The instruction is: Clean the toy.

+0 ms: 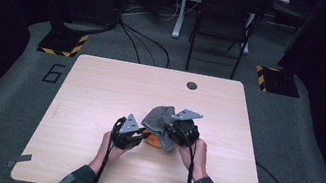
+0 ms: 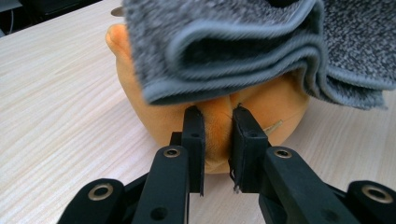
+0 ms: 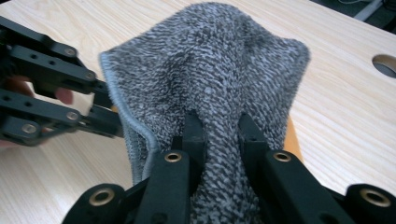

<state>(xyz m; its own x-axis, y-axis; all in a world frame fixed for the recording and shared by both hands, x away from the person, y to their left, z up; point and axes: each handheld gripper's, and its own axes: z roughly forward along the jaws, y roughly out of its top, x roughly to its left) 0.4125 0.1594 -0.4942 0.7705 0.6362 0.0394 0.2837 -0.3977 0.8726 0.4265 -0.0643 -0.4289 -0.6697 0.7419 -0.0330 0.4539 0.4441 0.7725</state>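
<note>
An orange soft toy (image 2: 154, 107) lies on the wooden table (image 1: 101, 85) near its middle, mostly covered by a grey towel cloth (image 1: 161, 117). My left gripper (image 2: 217, 114) comes at it low from the left, and its jaws pinch a fold of the orange fabric just under the cloth's hem (image 2: 233, 37). From the right, my right gripper (image 3: 218, 121) is shut on a bunched ridge of the grey cloth (image 3: 210, 60), which drapes up over the toy. A sliver of the orange toy (image 3: 292, 135) peeks out beside the right jaw. The left gripper (image 3: 105, 112) also appears at the cloth's left edge.
A round cable hole (image 1: 192, 85) sits near the table's far edge. A black folding chair (image 1: 225, 16) stands beyond the table. Two floor bases with yellow-black tape (image 1: 63, 43) flank the far corners. Bare tabletop surrounds the toy.
</note>
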